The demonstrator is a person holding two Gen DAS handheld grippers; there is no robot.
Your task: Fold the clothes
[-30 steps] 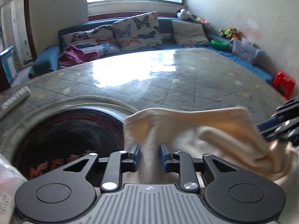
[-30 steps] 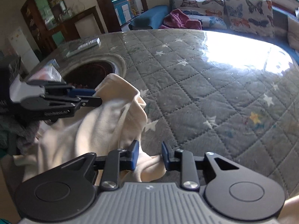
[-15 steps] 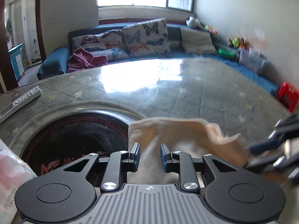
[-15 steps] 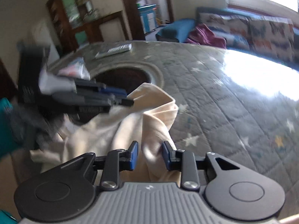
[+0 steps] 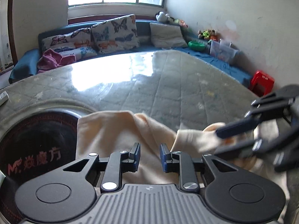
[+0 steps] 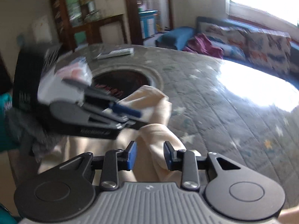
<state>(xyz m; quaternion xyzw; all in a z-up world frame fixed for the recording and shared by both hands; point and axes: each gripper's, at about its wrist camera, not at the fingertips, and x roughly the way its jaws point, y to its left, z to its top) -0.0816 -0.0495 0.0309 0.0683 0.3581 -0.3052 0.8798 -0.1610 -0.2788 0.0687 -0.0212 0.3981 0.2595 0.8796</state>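
Grey quilted table [image 5: 186, 85], blue sofa [image 5: 26, 65] behind. Right gripper [image 6: 149, 155] jaws just widened round cream garment [image 5: 112, 130], no longer pinching; left gripper [image 5: 149, 155] slightly apart, grip unclear.

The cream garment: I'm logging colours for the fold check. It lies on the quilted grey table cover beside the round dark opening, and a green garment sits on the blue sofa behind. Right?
One thing is wrong: the garment on the blue sofa is purple, not green, as the left wrist view shows. The cream garment does lie on the quilted grey table cover beside the round dark opening.
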